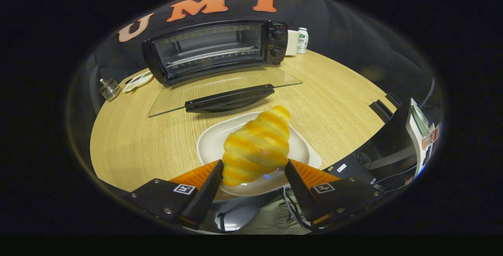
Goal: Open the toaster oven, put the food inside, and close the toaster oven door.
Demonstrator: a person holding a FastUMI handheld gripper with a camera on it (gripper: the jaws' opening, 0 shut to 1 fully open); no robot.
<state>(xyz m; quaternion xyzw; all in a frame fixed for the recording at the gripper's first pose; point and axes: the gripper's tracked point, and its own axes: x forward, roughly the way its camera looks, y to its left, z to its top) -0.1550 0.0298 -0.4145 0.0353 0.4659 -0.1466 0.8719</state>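
Observation:
A golden croissant (257, 144) sits between the two fingers of my gripper (253, 165), which is shut on it and holds it over a white plate (210, 142). Beyond the plate stands the black toaster oven (214, 48) at the back of the round wooden table (129, 146). Its glass door (224, 87) lies folded down flat towards me, with the dark handle (230, 99) at its near edge. The oven's inside with a wire rack is open to view.
A white box (291, 42) and a small bottle (302, 40) stand to the right of the oven. A metal rack (109, 88) and a white dish (136, 82) lie at the table's left rim. Equipment and cables (393, 158) are off the table's right side.

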